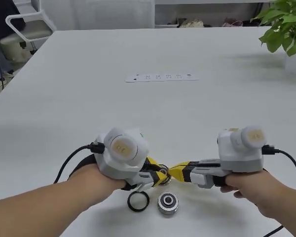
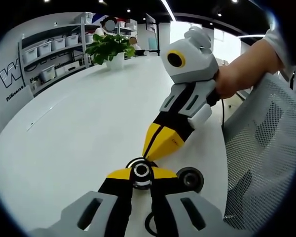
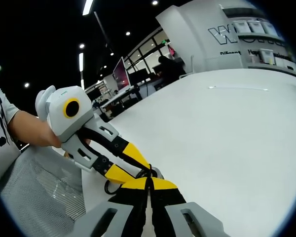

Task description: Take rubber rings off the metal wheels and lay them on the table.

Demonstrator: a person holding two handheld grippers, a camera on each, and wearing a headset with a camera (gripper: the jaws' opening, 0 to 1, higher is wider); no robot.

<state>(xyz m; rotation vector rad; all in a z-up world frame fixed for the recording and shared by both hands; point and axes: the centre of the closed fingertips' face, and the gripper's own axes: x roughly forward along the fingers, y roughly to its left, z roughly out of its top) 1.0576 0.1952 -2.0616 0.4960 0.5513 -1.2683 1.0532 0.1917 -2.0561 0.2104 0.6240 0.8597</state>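
Beside a metal wheel (image 1: 167, 203) on the table (image 1: 153, 108), a second wheel (image 2: 141, 173) is gripped by the left claw (image 1: 159, 174) and touched by the closed right claw (image 1: 172, 172), while a loose rubber ring (image 1: 138, 201) is laid alongside.

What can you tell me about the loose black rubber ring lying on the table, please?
The rubber ring is a thin, plain black hoop, seemingly matte rubber, round and undistorted. It lies flat on the white table, close to its near edge, just below the left gripper in the head view. A metal wheel rests beside it, to its right, with a small gap between them. Neither gripper holds it; the table shows through its open middle.
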